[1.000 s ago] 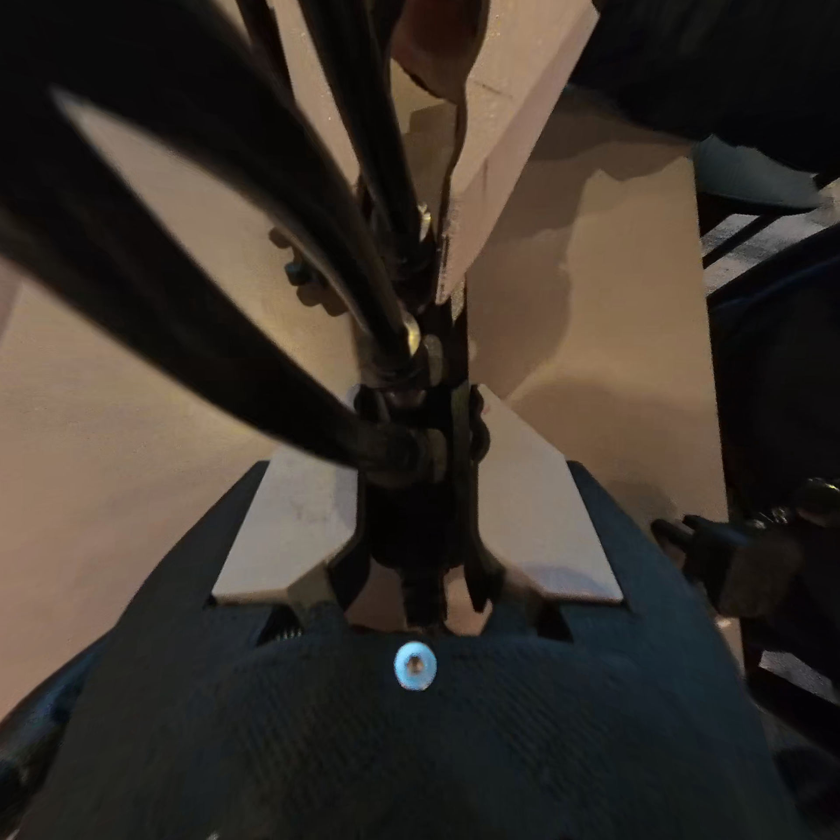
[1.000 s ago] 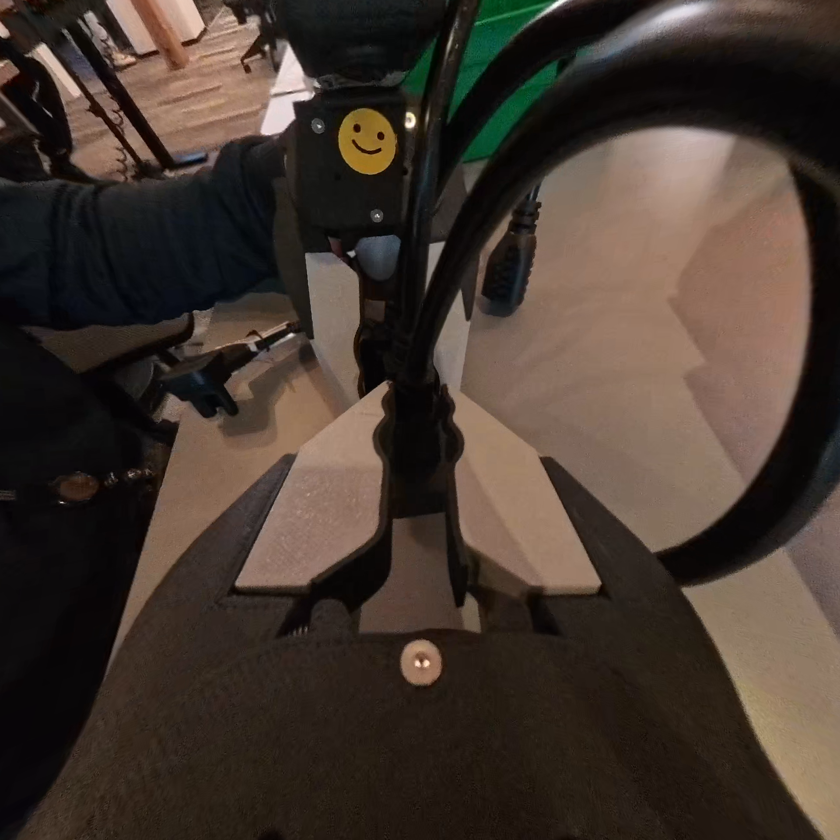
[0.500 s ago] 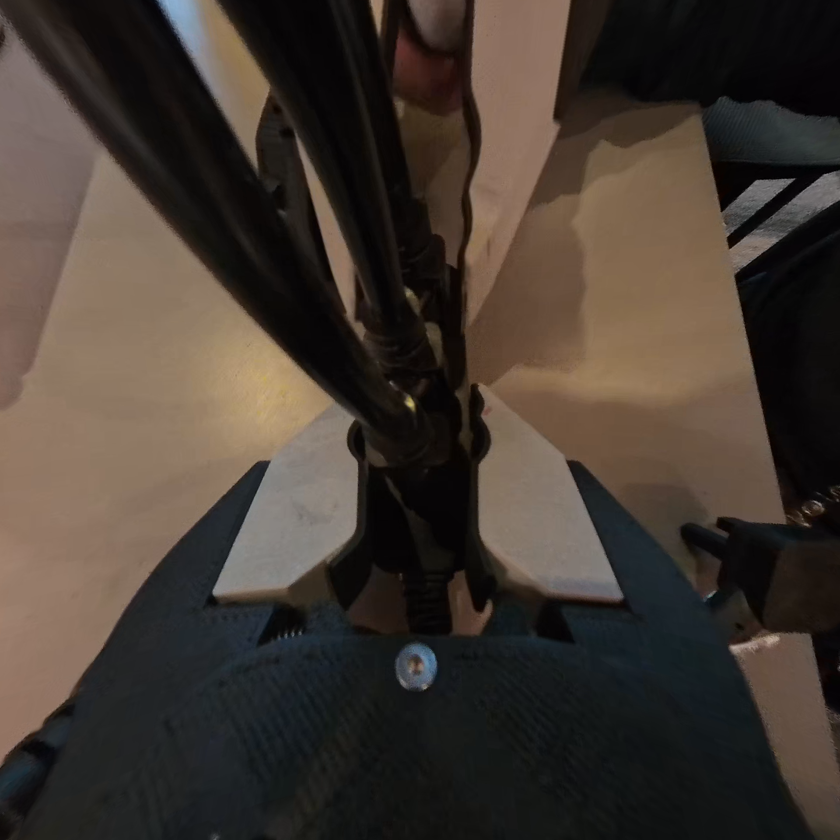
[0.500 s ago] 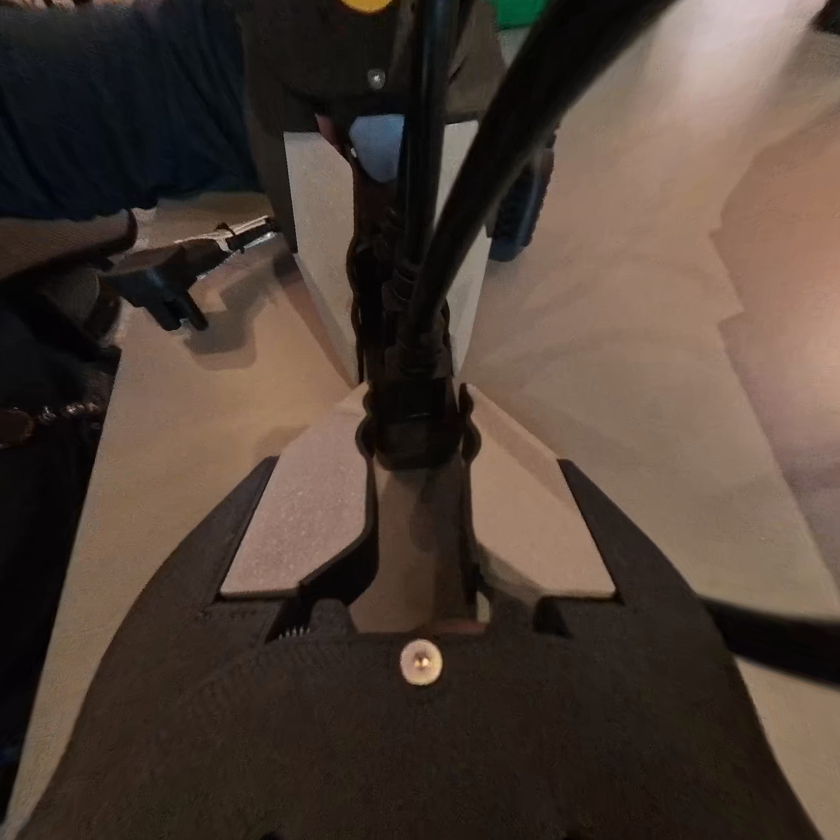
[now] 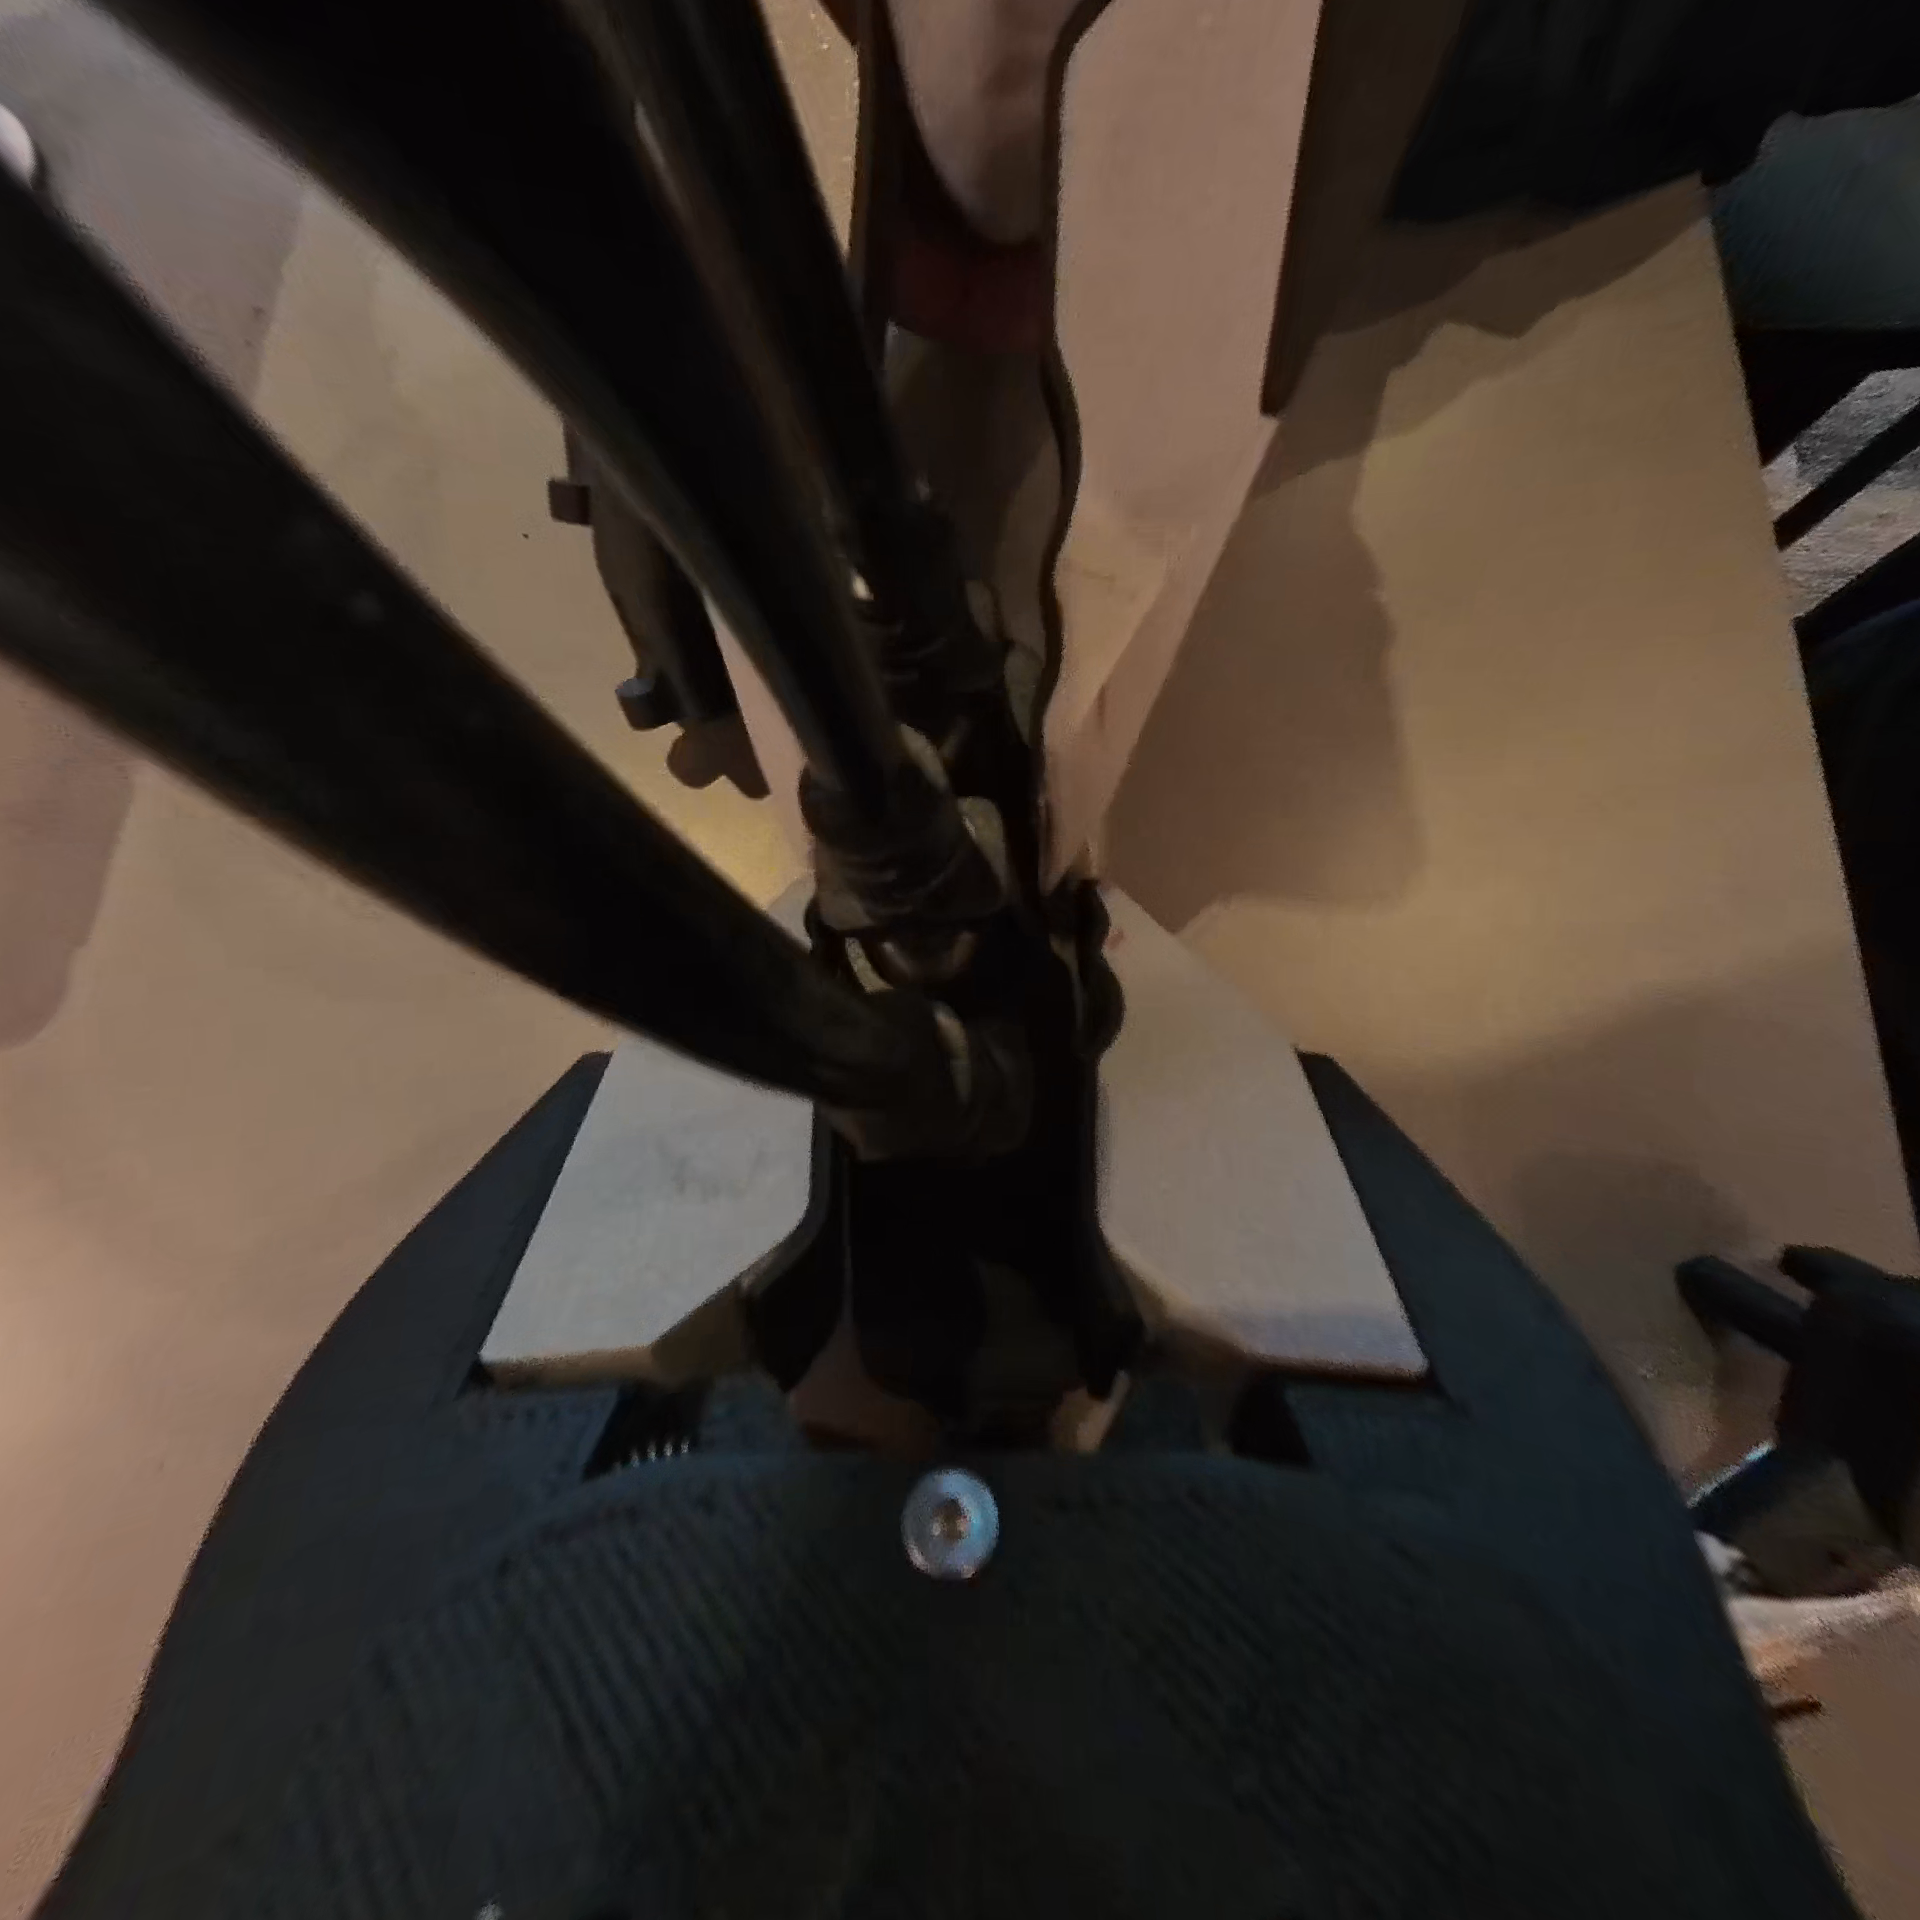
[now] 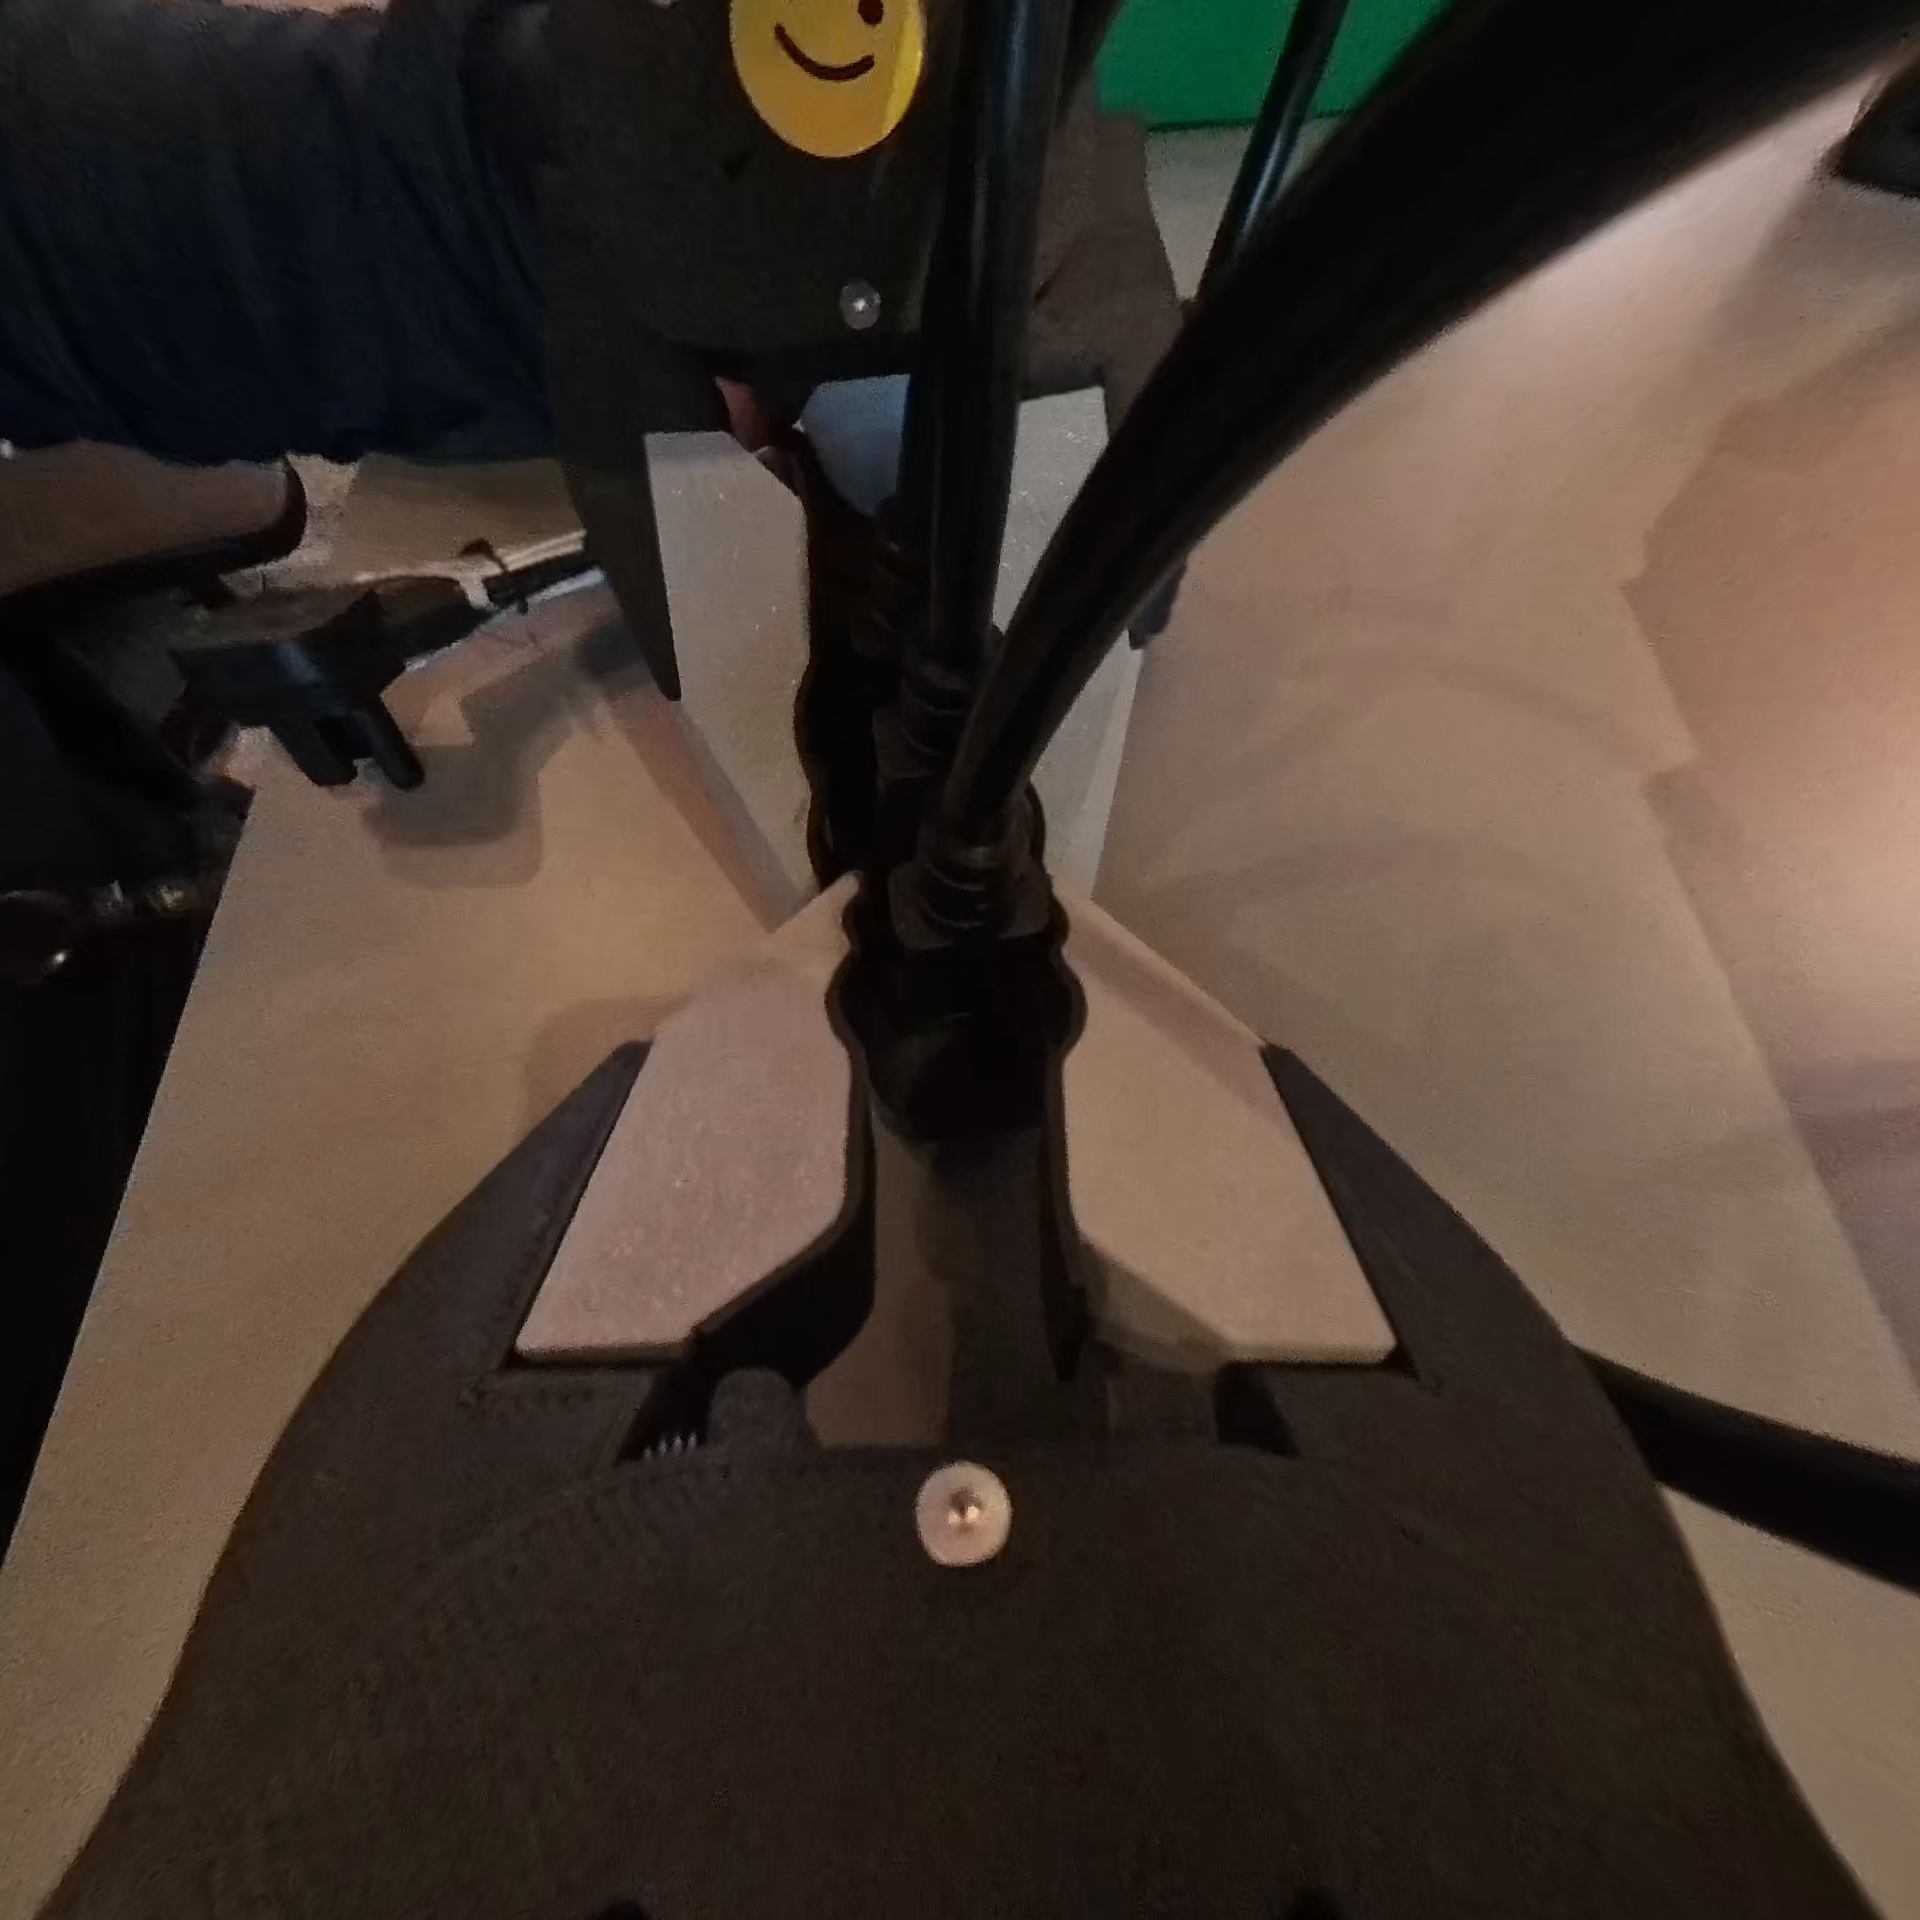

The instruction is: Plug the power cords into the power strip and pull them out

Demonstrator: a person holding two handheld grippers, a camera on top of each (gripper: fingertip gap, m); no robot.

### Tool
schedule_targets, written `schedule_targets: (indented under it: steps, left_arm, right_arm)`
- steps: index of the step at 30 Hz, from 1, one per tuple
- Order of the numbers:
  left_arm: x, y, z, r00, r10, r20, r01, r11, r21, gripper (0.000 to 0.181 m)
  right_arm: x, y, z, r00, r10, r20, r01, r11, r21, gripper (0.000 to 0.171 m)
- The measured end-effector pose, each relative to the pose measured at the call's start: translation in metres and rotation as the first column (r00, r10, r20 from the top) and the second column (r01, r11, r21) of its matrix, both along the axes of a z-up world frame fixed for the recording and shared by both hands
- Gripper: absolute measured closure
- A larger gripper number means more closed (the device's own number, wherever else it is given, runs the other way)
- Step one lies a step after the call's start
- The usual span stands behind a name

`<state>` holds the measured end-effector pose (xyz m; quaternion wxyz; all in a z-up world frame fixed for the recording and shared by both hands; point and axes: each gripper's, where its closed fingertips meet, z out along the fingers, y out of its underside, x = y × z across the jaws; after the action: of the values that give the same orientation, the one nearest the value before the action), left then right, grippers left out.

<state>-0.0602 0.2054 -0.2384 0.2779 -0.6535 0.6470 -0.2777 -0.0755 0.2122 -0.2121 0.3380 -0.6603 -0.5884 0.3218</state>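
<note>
My left gripper is shut on a black plug whose thick black cords run up and to the left. My right gripper is shut on another black plug, and its cord arcs up to the right. The two grippers face each other tip to tip over the pale table. The left gripper with its yellow sticker shows at the top of the right wrist view. I cannot make out a power strip.
A loose black plug lies on the table near the person's side; it also shows in the left wrist view. Another plug hangs from the cords. A dark sleeve and a green object lie beyond.
The two grippers have come closer together, tips now meeting. The big cord loop in the right wrist view has swung up and away. Both stay shut on their plugs.
</note>
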Motion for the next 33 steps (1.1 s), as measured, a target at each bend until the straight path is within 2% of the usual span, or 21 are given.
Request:
schedule_targets:
  steps: [11, 17, 19, 23, 33]
  left_arm:
    - [0.001, 0.001, 0.000, 1.000, 0.001, 0.005, -0.001, 1.000, -0.001, 0.139]
    - [0.001, 0.014, 0.001, 0.997, 0.079, -0.008, -0.079, 0.997, 0.008, 0.139]
    - [0.002, 0.016, 0.006, 0.994, 0.107, 0.014, -0.107, 0.994, 0.000, 0.138]
    - [0.010, 0.016, 0.021, 0.984, 0.153, 0.094, -0.143, 0.984, -0.106, 0.137]
    - [0.008, 0.020, 0.019, 0.975, 0.208, 0.074, -0.197, 0.971, -0.134, 0.138]
  right_arm:
    - [0.005, 0.001, 0.001, 0.998, 0.040, -0.040, -0.039, 0.999, 0.017, 0.147]
    - [0.002, 0.014, 0.009, 0.991, -0.106, -0.084, 0.104, 0.994, -0.030, 0.149]
    - [0.000, 0.017, 0.020, 0.979, -0.123, -0.165, 0.112, 0.991, -0.075, 0.150]
    - [-0.002, 0.021, 0.041, 0.933, -0.159, -0.324, 0.097, 0.975, -0.200, 0.150]
    - [-0.005, 0.028, 0.044, 0.906, -0.230, -0.356, 0.124, 0.947, -0.295, 0.150]
